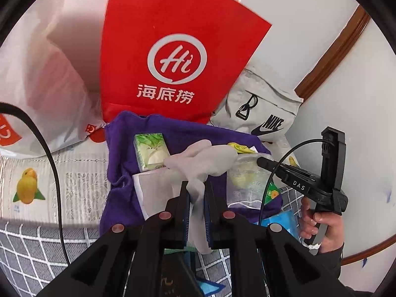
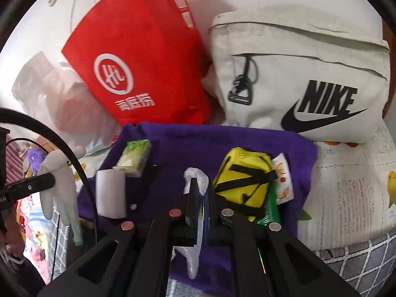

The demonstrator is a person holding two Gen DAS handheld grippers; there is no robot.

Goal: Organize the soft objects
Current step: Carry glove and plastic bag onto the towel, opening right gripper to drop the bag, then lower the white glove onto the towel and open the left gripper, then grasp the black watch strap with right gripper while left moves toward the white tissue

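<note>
A bed with a grey checked mattress (image 2: pixel 358 259) and fruit-printed sheet (image 2: pixel 346 185) carries a purple towel (image 2: pixel 222 138), a red paper bag (image 2: pixel 148 49), a pale Nike bag (image 2: pixel 309 61) and a white plastic bag (image 1: pixel 37 74)

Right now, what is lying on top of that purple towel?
On the purple towel: a green tissue pack, a yellow pouch, a white paper piece. The grippers hide its near part.

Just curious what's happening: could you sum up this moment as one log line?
left gripper: shut on white glove | right gripper: shut on clear plastic bag | both above purple towel
</note>
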